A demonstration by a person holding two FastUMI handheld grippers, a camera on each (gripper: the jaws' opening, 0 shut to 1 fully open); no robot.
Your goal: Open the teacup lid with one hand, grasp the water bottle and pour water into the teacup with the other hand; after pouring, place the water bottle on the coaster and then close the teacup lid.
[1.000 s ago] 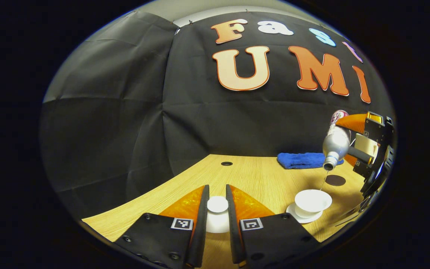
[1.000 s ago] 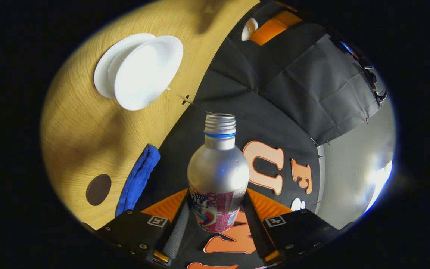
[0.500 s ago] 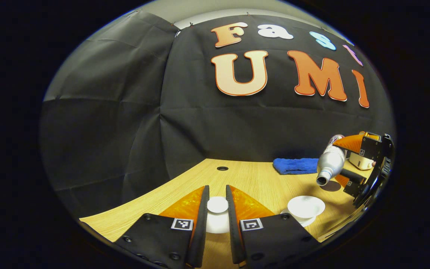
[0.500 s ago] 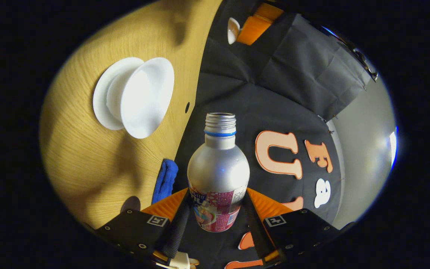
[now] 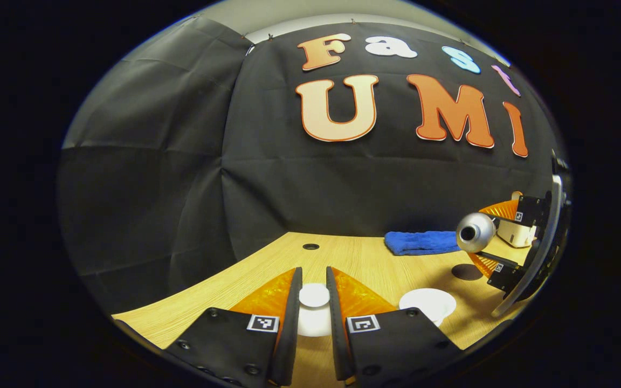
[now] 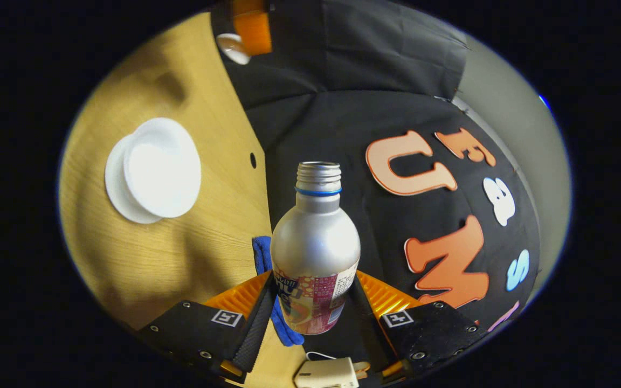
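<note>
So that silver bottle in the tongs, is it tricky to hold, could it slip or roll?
The silver bottle looks like smooth metal, so probably slippery; the right tongs clamp its labelled part. Its round body would likely roll if laid down. With no cap on, tilting it could spill.

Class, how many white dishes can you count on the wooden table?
2: a teacup and the saucer under it. A white lid is separate, held in the left gripper.

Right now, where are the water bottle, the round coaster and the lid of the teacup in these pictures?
water bottle (image 6: 315,242): right gripper view, on its silver shoulder.
coaster (image 5: 467,272): left gripper view, middle of the dark disc on the table.
teacup lid (image 5: 314,295): left gripper view, on its round knob between the fingers.
</note>
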